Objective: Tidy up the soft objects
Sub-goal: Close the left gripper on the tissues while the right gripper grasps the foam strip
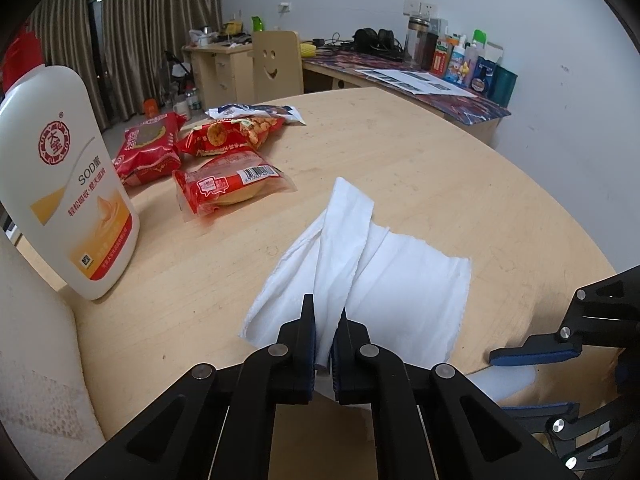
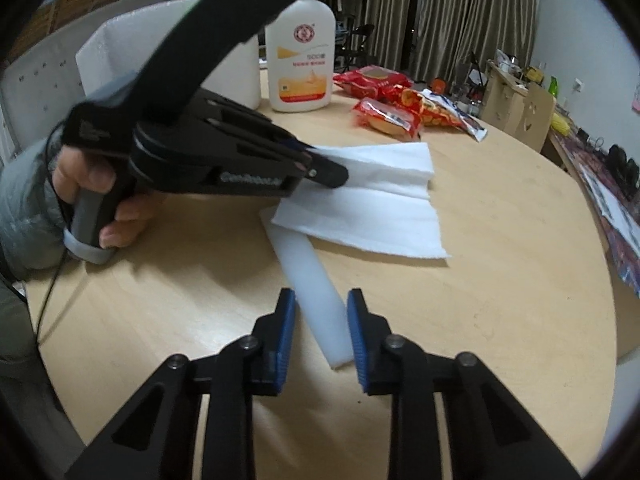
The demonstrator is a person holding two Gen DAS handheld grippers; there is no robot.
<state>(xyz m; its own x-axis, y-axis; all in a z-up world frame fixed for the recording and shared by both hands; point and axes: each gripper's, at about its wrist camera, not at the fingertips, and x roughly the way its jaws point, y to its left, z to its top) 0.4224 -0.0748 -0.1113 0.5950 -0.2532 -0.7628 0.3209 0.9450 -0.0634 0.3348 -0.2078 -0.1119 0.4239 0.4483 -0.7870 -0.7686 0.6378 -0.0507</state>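
Observation:
A white soft cloth (image 1: 384, 276) lies on the round wooden table (image 1: 460, 168). My left gripper (image 1: 325, 312) is shut on a raised fold of the cloth and lifts that edge; it shows from the side in the right wrist view (image 2: 320, 164), with the cloth (image 2: 372, 204) spread beyond it. A white foam strip (image 2: 316, 292) lies on the table, one end under the cloth. My right gripper (image 2: 321, 308) is open with the strip's near end between its fingers, not touching it; it also shows in the left wrist view (image 1: 532, 376).
A large white lotion bottle (image 1: 68, 192) stands at the table's left. Several red snack packets (image 1: 224, 152) lie behind it. A white foam block (image 2: 168, 64) stands beside the bottle. A smiley-face chair (image 1: 276, 64) and a cluttered desk (image 1: 420, 72) stand beyond the table.

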